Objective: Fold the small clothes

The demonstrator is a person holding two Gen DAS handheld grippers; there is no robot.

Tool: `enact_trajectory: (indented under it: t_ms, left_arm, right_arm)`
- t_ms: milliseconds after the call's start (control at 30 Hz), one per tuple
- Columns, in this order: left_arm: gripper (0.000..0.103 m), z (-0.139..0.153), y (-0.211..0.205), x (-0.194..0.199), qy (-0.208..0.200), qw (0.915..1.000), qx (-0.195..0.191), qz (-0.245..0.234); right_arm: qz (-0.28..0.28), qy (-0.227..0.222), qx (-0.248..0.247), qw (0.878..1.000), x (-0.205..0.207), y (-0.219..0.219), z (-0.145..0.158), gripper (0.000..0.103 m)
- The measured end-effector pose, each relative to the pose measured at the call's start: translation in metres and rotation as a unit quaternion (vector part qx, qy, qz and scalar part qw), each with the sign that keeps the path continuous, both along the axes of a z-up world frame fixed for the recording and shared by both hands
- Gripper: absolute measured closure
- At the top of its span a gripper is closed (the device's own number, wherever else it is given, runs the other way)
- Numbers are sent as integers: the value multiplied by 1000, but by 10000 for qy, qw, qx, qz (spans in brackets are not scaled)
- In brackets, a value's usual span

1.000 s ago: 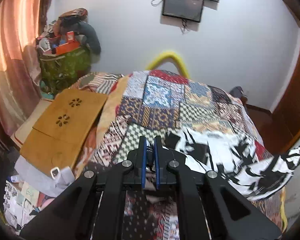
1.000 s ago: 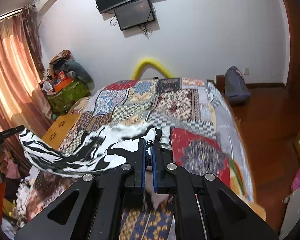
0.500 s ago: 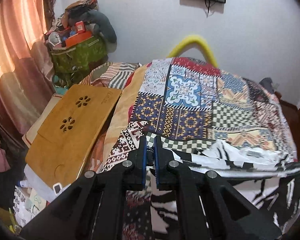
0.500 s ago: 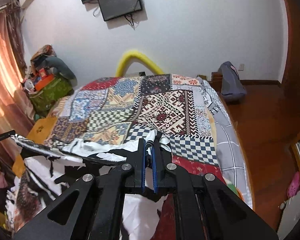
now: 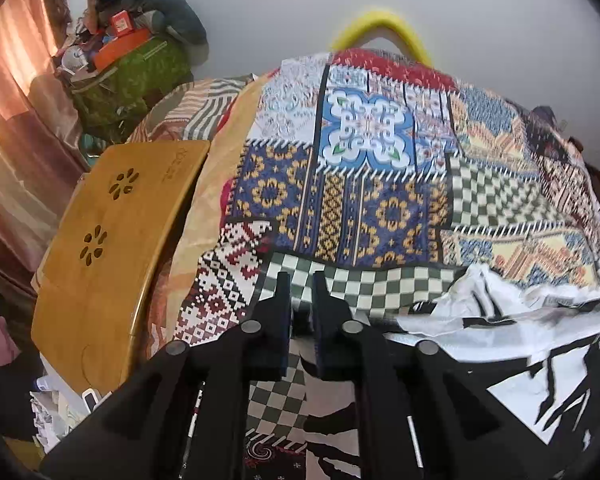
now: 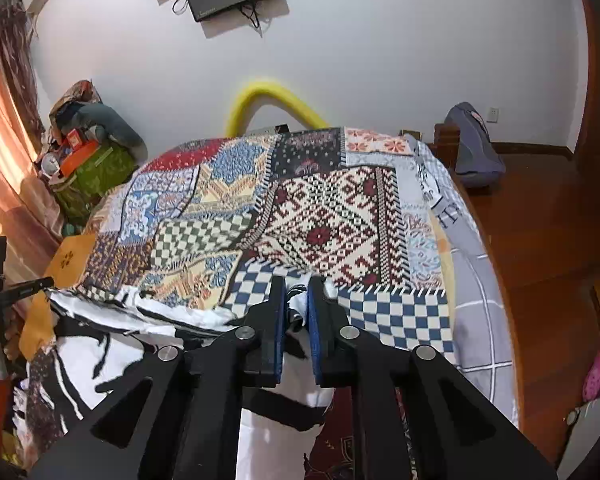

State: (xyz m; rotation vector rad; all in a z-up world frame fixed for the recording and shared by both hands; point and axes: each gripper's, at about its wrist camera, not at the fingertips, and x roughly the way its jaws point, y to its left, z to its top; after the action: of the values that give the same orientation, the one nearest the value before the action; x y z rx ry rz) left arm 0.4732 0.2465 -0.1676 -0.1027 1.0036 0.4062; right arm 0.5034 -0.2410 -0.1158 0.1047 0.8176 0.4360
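Right wrist: gripper [image 6: 296, 308] pinching garment [image 6: 112, 344].

A white garment [image 5: 516, 344] with bold black brush-like markings lies spread across the near part of the bed [image 5: 364, 184] — rumpled along its far edge. Its folded edge runs crosswise, from the bed's left side toward the right [image 6: 112, 320].

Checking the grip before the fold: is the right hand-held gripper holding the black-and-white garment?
Yes, the right hand-held gripper has the black-and-white garment's white fabric pinched between its pads.
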Motion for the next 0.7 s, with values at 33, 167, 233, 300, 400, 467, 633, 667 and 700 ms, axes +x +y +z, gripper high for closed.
enact_trajectory:
  t_ms: [33,167,233,300,400,467,633,667,700]
  left_arm:
    - [85,6,0,-2,-62,10000,8,39]
    - [44,38,2,-23,-571,9981,-218,87]
    - [43,46,0,-36,-612,9977,-280,60]
    - [41,46,-4,-48,-514,9982,-312,-35]
    - [38,33,-12,-75,-265,9988,-363,-184]
    - [37,16,-19,-95,-62,9986,-418,-306]
    - [34,-36,-30,-136,527,9943,-811,-446]
    - [34,-47,-31,-141,637,9926,-933,-437]
    - [34,-56,-32,-146,711,9906,-1088,-421]
  right_arm:
    - [-143,-130,-120,9997,-3,-2,9,77]
    - [-231,-491,-202,9983,-20,-8,33,59]
    - [-74,-474,-154,9987,-31,-9,36,58]
    - [123,-434,-153,9989,-52,-9,34,58]
    - [303,-256,-213,9990,-79,-8,18,52]
    - [370,-141,-324,9987,-96,-8,2,51]
    - [440,531,-341,9970,-129,-7,-50,51]
    - [443,643,-297,9965,-132,-6,-58,51]
    - [454,752,-244,9958,-134,-6,-65,51]
